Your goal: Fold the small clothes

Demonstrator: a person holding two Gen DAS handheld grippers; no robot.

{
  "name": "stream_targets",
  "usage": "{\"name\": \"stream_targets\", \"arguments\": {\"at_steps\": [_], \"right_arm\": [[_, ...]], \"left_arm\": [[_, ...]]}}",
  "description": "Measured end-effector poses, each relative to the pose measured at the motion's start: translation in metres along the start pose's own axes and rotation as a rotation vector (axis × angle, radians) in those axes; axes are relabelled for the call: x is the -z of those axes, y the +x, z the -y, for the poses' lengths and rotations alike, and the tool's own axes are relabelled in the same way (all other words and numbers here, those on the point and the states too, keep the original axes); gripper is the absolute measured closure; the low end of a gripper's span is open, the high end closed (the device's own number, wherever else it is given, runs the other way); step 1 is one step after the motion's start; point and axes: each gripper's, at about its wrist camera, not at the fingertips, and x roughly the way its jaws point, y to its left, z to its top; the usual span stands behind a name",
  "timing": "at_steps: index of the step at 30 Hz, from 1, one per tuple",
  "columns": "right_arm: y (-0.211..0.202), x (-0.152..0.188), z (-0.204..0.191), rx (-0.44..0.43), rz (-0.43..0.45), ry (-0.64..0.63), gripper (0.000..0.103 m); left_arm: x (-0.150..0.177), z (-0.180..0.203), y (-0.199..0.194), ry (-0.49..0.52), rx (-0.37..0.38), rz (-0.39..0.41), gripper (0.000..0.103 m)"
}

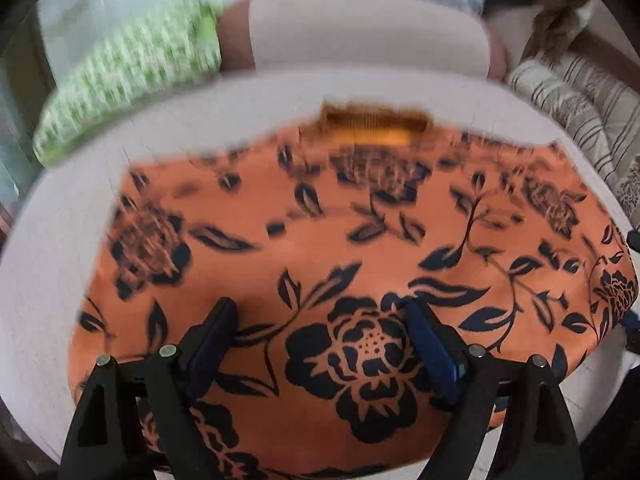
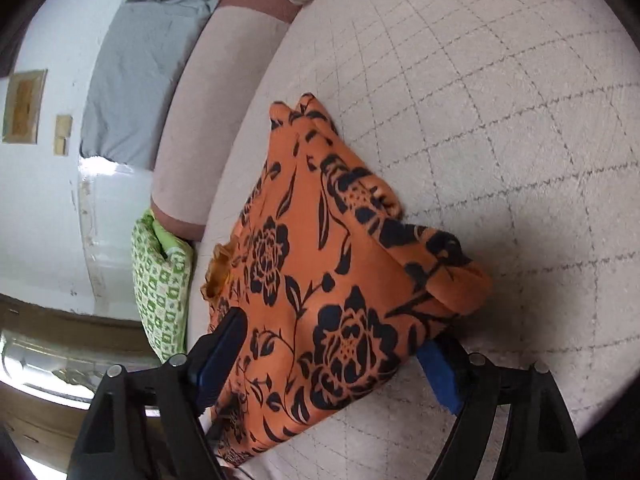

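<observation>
Left wrist view: the left claw [image 1: 318, 336] stands spread wide above the garment [image 1: 340, 248], gripping nothing; neither pad presses the cloth. The orange floral garment lies flat across the centre of the frame on a pale sofa seat [image 1: 60, 240], its label [image 1: 376, 124] at the far edge, upper centre. A green cushion [image 1: 128, 92] sits at the upper left and a striped cushion [image 1: 580, 120] at the upper right.

Right wrist view: the right claw [image 2: 332, 356] is likewise spread, with nothing clamped. The garment [image 2: 320, 240] occupies the lower centre of the frame, resting on the quilted seat [image 2: 500, 120]. One side is doubled over, forming a thick rounded roll at centre right. The right pad sits just beside that fold, partly hidden by it.

Judgement: one fold is laid and released, so both claws stand free to choose the next edge. The flat placement keeps layers aligned. The loose roll may spring back unless pressed.
</observation>
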Motion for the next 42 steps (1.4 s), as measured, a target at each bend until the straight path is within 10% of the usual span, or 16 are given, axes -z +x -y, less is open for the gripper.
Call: {"name": "stream_targets", "arguments": {"at_steps": [5, 8, 10, 14, 16, 18, 26, 29, 34, 42], "right_arm": [[-0.017, -0.003, -0.02, -0.004, 0.068, -0.128, 0.021], [0.002, -0.003, -0.009, 0.056, 0.014, -0.087, 0.02], [0.005, -0.002, -0.007, 0.052, 0.013, -0.098, 0.021], [0.002, -0.006, -0.016, 0.046, 0.012, -0.138, 0.036], [0.007, -0.008, -0.012, 0.052, 0.001, -0.127, 0.046], [0.013, -0.01, -0.007, 0.079, -0.007, -0.137, 0.065], [0.003, -0.008, -0.086, 0.105, 0.04, -0.39, 0.086], [-0.003, 0.025, -0.173, 0.076, 0.085, -0.636, 0.085], [0.024, 0.112, -0.27, 0.021, 0.053, -0.916, 0.085], [0.187, 0.227, -0.232, 0.203, -0.365, -1.06, 0.087]], "left_arm": [[-0.007, -0.005, -0.033, -0.058, 0.051, 0.144, 0.016], [-0.003, 0.005, 0.014, 0.022, -0.023, -0.044, 0.016], [-0.004, 0.003, 0.005, 0.017, -0.018, 0.005, 0.017], [-0.01, -0.009, -0.05, -0.038, 0.022, 0.154, 0.017], [-0.006, -0.012, -0.043, -0.029, -0.009, 0.126, 0.017], [0.005, -0.013, -0.001, -0.009, -0.039, -0.065, 0.016], [0.001, -0.041, -0.019, -0.125, 0.079, -0.019, 0.025], [-0.001, -0.085, -0.062, -0.287, 0.113, 0.108, 0.027], [0.03, -0.177, -0.113, -0.499, -0.048, 0.307, 0.027], [0.071, -0.238, -0.072, -0.719, -0.069, 0.134, 0.028]]}}
